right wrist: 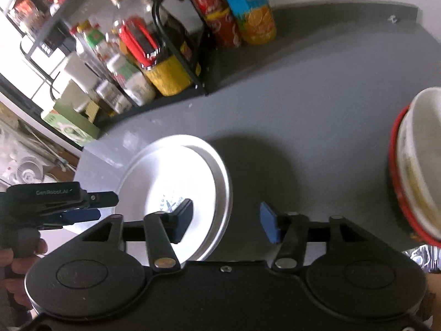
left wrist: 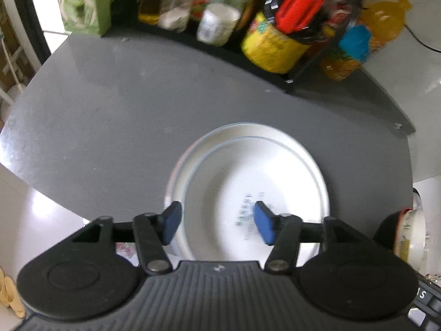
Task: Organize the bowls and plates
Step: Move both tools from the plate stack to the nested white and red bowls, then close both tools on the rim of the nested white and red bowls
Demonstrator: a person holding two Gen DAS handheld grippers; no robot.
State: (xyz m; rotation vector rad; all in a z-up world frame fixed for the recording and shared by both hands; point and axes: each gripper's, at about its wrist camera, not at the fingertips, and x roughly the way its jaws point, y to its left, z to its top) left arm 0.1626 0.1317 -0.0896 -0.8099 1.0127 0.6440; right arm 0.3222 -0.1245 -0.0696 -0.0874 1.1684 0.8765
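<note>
Both the left gripper (left wrist: 217,222) and right gripper (right wrist: 228,222) hover open above stacked white plates (left wrist: 248,171) on the grey worktop (left wrist: 124,115).

bowl stack (right wrist: 419,165): cut by right edge | plate print (left wrist: 248,215): blurred

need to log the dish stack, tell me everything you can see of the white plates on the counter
The white plates are a stack of at least two glossy, ceramic-looking round dishes, the top one sitting slightly off-centre on the lower, whose rim shows at the left and far side. A thin bluish line rings the rim and a blurred dark printed mark sits in the top plate's well. They lie flat on the grey counter near its front edge. The left gripper hovers open over them; no contact is visible.
</note>
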